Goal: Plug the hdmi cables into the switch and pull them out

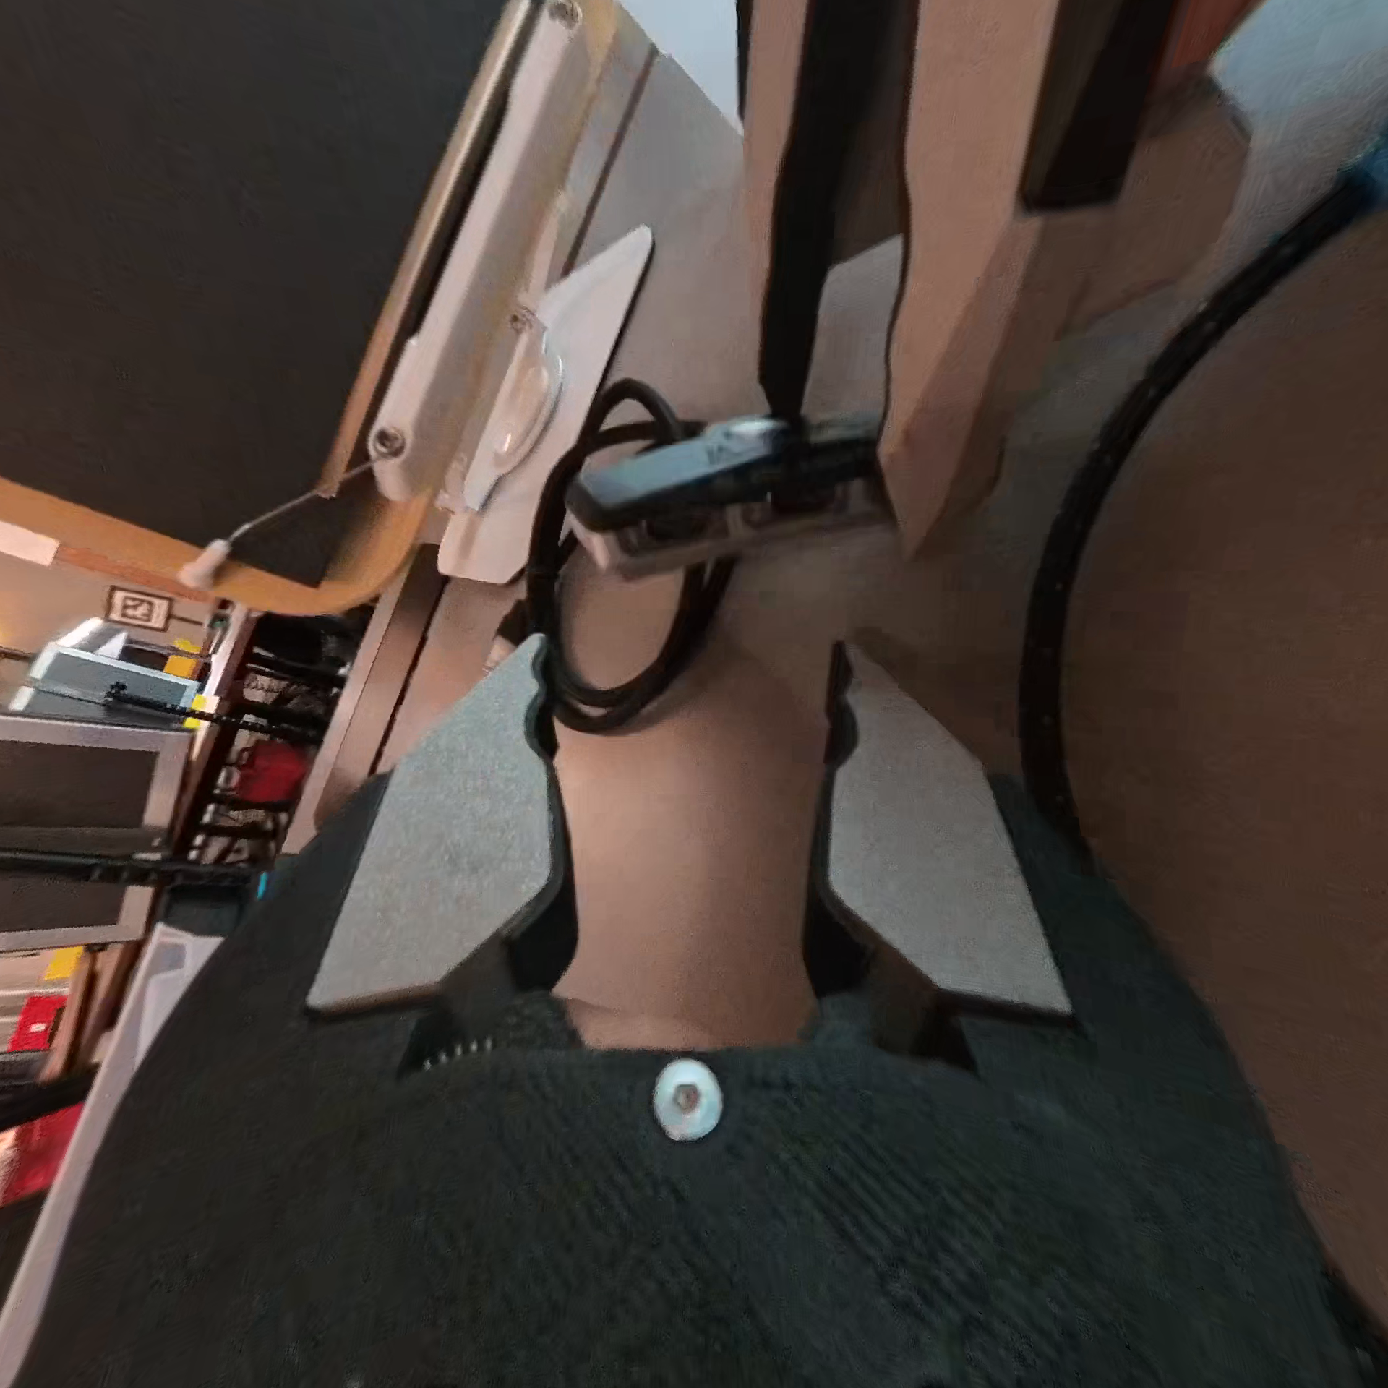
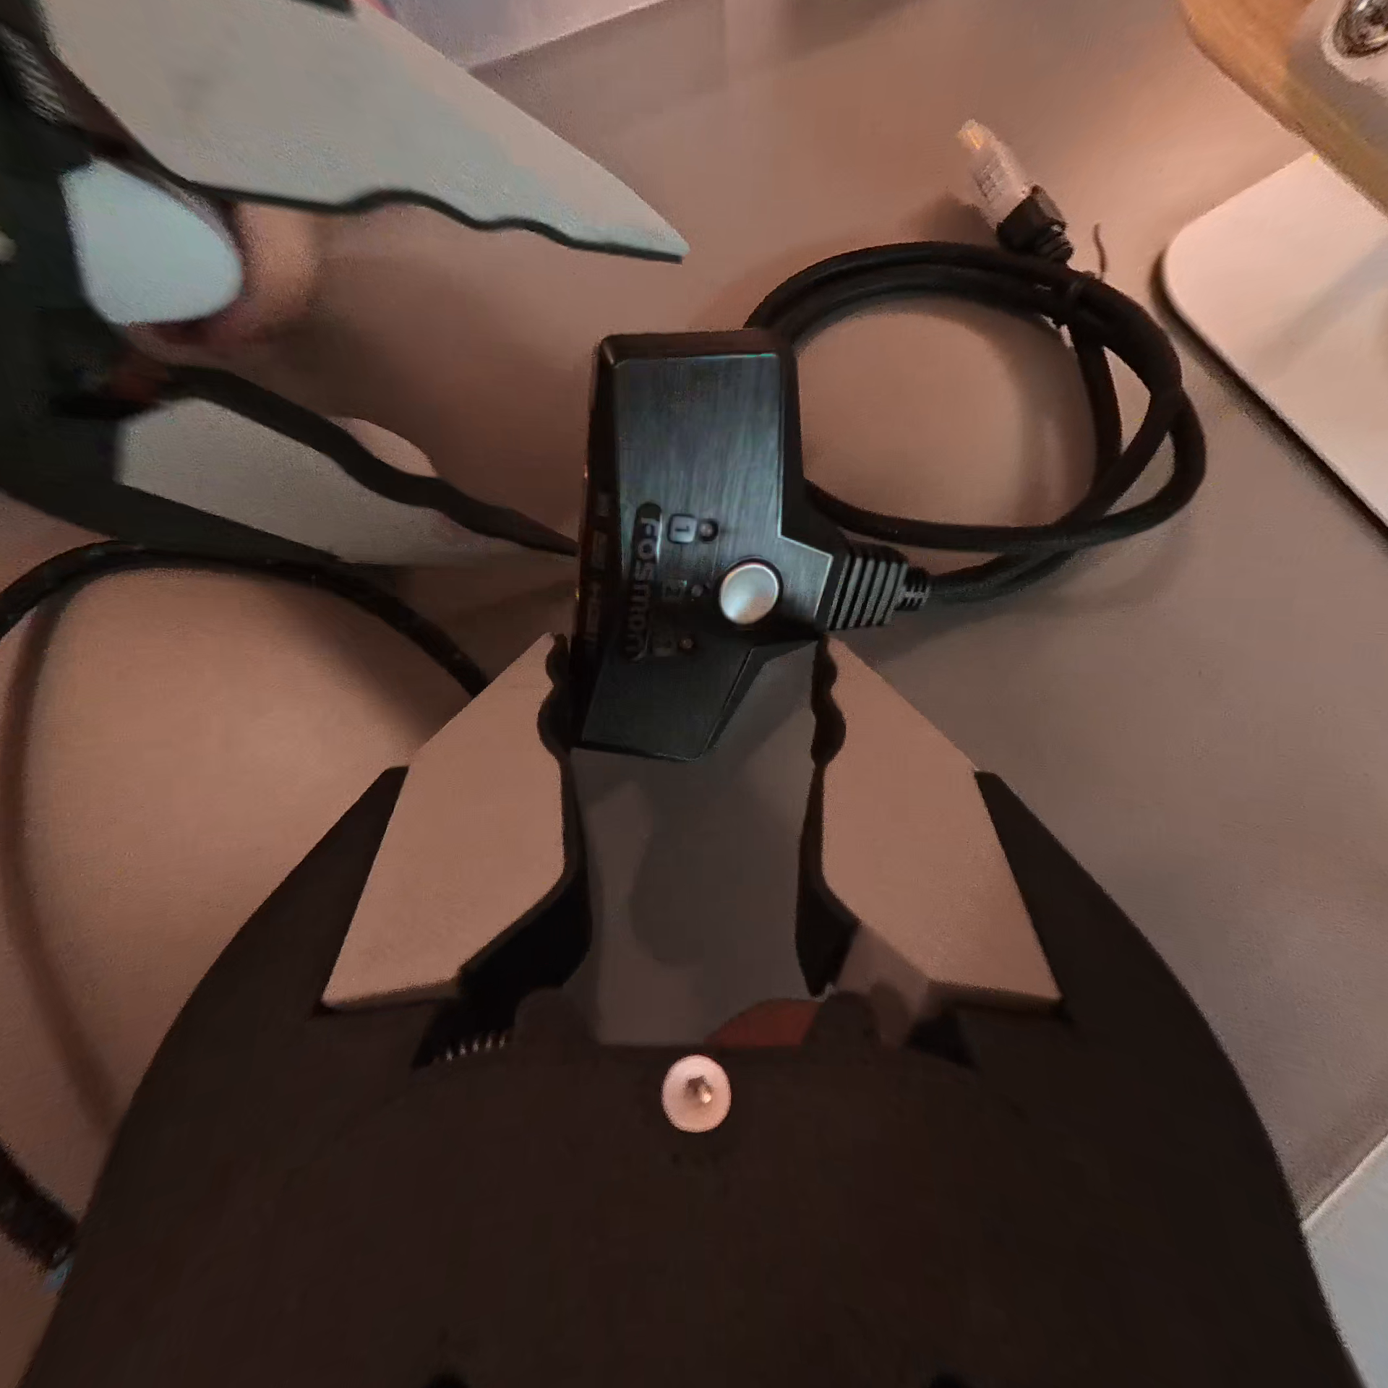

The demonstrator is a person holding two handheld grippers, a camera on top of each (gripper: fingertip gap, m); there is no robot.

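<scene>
The black HDMI switch lies on the grey-brown table, its port side facing left. Its near end sits between the fingers of my right gripper, which is open: the left finger touches it and a gap shows on the right. The switch's own cable coils to the right and ends in a capped plug. My left gripper is open and empty, pointing at the switch. Its fingers show at the upper left, one tip close to the port side. A braided black cable runs under it.
A white monitor foot stands right of the coiled cable, with a wooden edge behind it. In the left wrist view the foot and a dark screen are left of the switch, and shelves stand farther off.
</scene>
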